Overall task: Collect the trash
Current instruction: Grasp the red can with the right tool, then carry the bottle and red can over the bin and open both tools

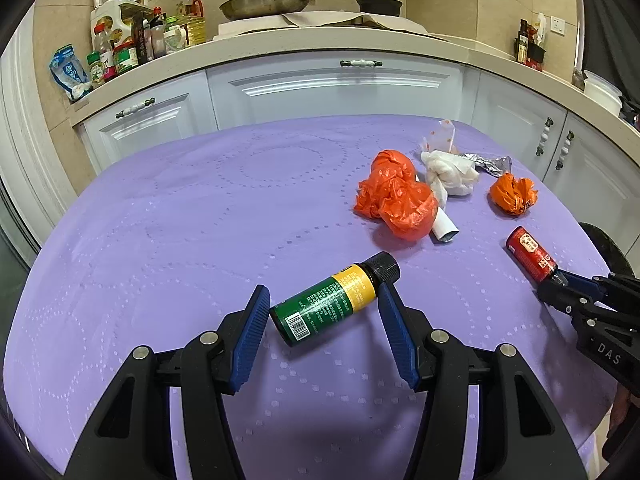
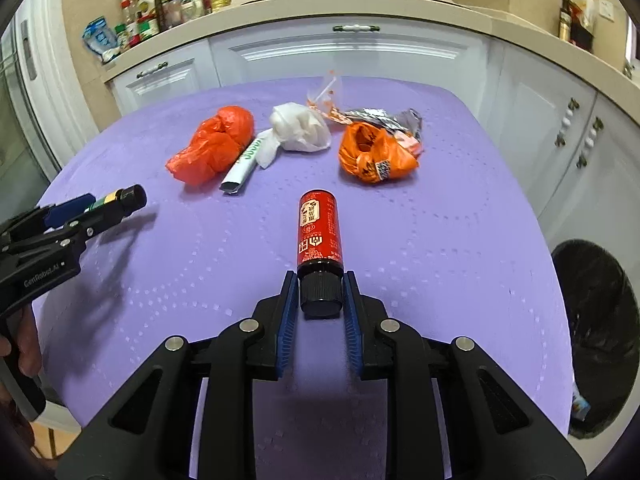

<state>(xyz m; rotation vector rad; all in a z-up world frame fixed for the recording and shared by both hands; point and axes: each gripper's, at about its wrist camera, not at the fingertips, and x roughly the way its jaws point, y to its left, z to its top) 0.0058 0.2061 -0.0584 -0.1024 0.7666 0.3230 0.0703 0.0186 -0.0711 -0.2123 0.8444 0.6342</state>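
A green and yellow bottle (image 1: 334, 304) with a black cap lies on the purple tablecloth (image 1: 180, 220). My left gripper (image 1: 324, 300) is open, with one blue pad on each side of the bottle; whether they touch it I cannot tell. A red bottle (image 2: 319, 232) lies with its black cap toward me. My right gripper (image 2: 320, 292) is shut on that cap. The red bottle (image 1: 530, 256) and right gripper (image 1: 560, 284) also show in the left wrist view. The left gripper (image 2: 100, 208) shows in the right wrist view.
Farther back lie a crumpled orange bag (image 2: 216, 144), a white paper tube (image 2: 240, 168), a white tissue wad (image 2: 300, 128), an orange wrapper (image 2: 376, 152) and a foil wrapper (image 2: 384, 118). A black-lined bin (image 2: 600, 320) stands right of the table. White kitchen cabinets (image 1: 332, 84) stand behind.
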